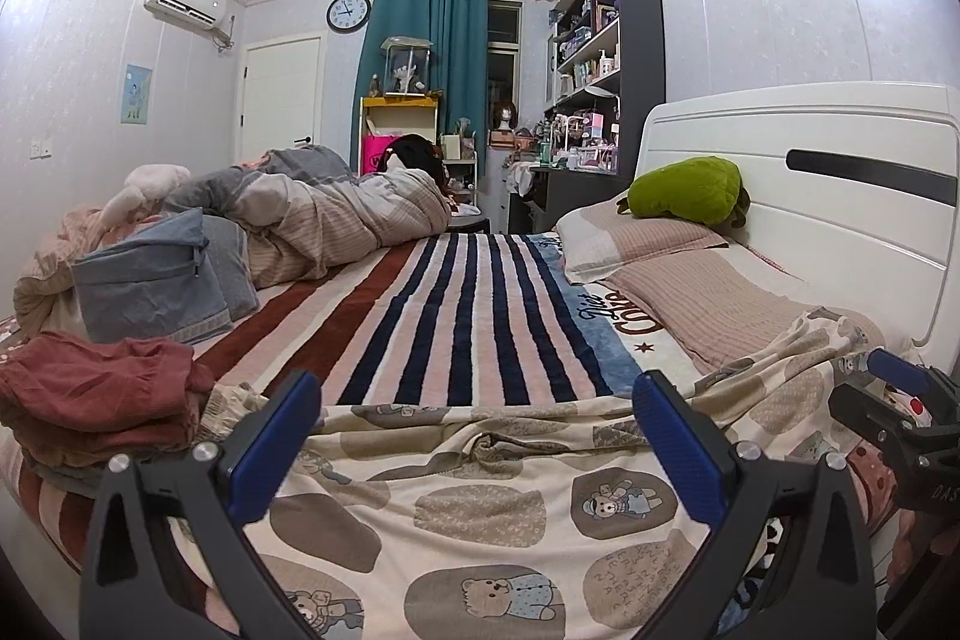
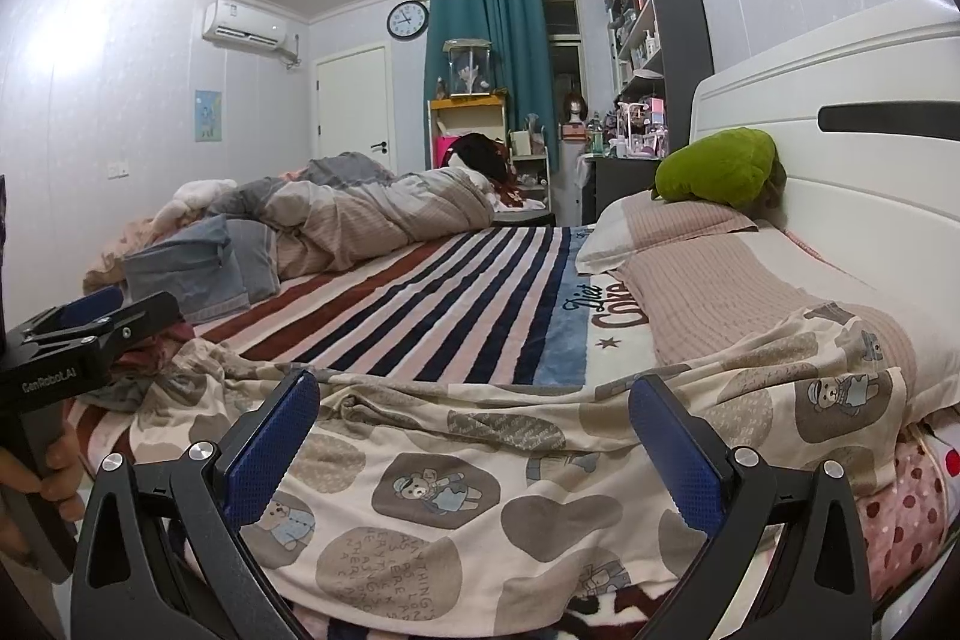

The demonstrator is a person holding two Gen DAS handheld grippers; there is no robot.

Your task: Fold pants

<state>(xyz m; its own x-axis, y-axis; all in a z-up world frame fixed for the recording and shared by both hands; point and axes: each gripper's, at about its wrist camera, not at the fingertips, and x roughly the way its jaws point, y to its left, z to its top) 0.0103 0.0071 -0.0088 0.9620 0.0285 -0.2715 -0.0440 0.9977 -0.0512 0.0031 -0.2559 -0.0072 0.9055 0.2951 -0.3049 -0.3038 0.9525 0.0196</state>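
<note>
The cream pants [image 1: 480,508] with teddy-bear patches lie spread across the near edge of the bed, rumpled, right under both claws. Left gripper [image 1: 477,400] hovers with fingers spread wide, nothing between them. Right gripper [image 2: 474,400] likewise gapes apart over the cloth. Left of the left claw sits a heap of red clothes [image 1: 96,388]; ahead runs the striped blanket [image 1: 450,310], with a green plush [image 1: 690,190] on the pillows far right.

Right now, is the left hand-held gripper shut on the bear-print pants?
No, the left hand-held gripper is open, its blue pads spread wide with the bear-print pants lying loose on the bed between them.
</note>
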